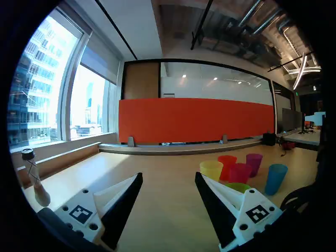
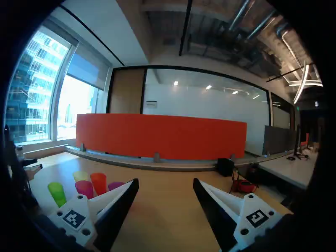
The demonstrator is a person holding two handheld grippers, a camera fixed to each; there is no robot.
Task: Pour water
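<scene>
Six in one cluster on the wooden surface, well in from its far edge: yellow cup, orange cup, magenta cup, purple cup, blue cup, green cup. All upright; contents cannot be told.

Left gripper: jaws released, spread wide, nothing between them. Green cup sits just beyond one finger.

Right gripper: jaws released, bare surface in the gap. In the right gripper view the cluster lies off to one side, near that edge of the surface.

Orange partition runs along the far edge. Slim capped bottle stands at the window-side edge, well apart from the cups.
</scene>
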